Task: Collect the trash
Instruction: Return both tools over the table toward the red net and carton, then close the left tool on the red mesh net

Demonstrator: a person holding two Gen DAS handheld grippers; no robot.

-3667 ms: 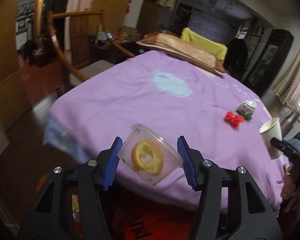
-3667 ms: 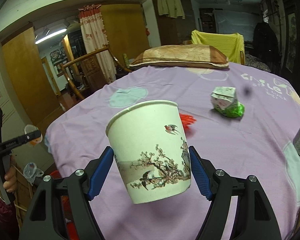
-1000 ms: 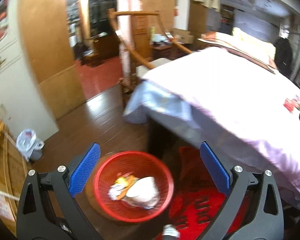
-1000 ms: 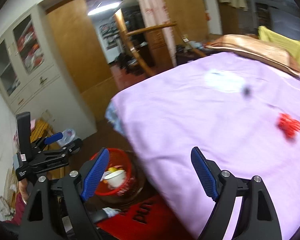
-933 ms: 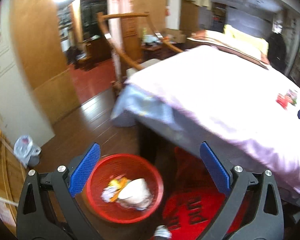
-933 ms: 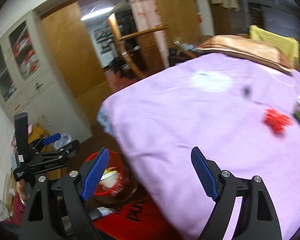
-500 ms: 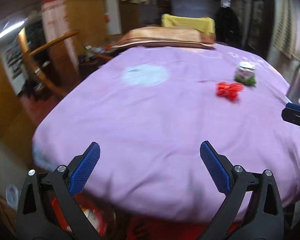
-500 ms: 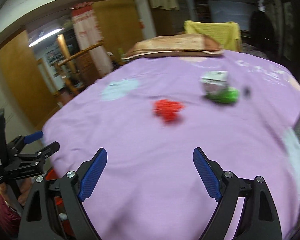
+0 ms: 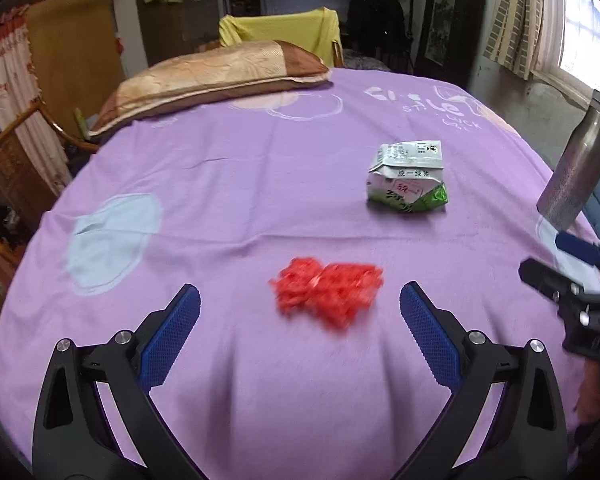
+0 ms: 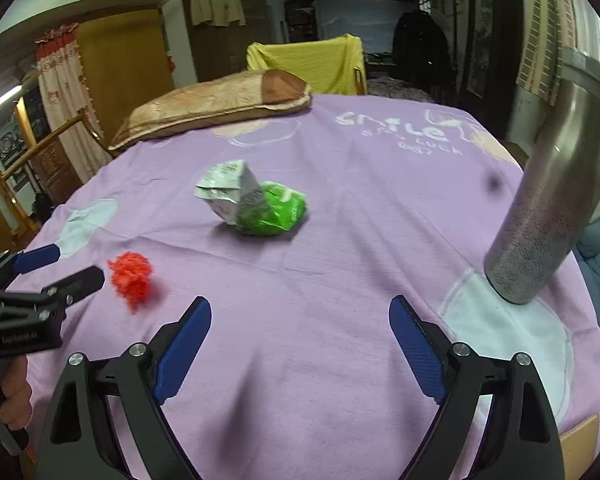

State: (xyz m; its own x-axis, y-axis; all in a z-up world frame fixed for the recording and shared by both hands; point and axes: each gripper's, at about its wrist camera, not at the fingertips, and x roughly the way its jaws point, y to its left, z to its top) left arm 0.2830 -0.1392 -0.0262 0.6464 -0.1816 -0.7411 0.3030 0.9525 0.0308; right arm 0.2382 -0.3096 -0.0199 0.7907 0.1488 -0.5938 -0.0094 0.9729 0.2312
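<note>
A crumpled red scrap (image 9: 327, 291) lies on the purple bedspread (image 9: 228, 168), just ahead of my left gripper (image 9: 299, 312), which is open with nothing between its jaws. A crushed white and green carton (image 9: 406, 178) sits farther back to the right. In the right wrist view the carton (image 10: 256, 204) lies ahead of my right gripper (image 10: 300, 318), whose jaws are opening with only cloth between them. The red scrap (image 10: 133, 277) is to its left, beside the left gripper (image 10: 56, 270).
A steel flask (image 10: 556, 196) stands upright at the bed's right side, close to the right gripper. A brown pillow (image 9: 212, 80) lies at the far end, with a yellow-draped chair (image 9: 280, 32) behind it. A wooden chair frame (image 9: 16, 148) is off the left edge.
Both grippers swung from the red basket on the floor up over the bed. The cup and the plastic container held earlier are gone from the jaws, and the scrap and carton are now close ahead.
</note>
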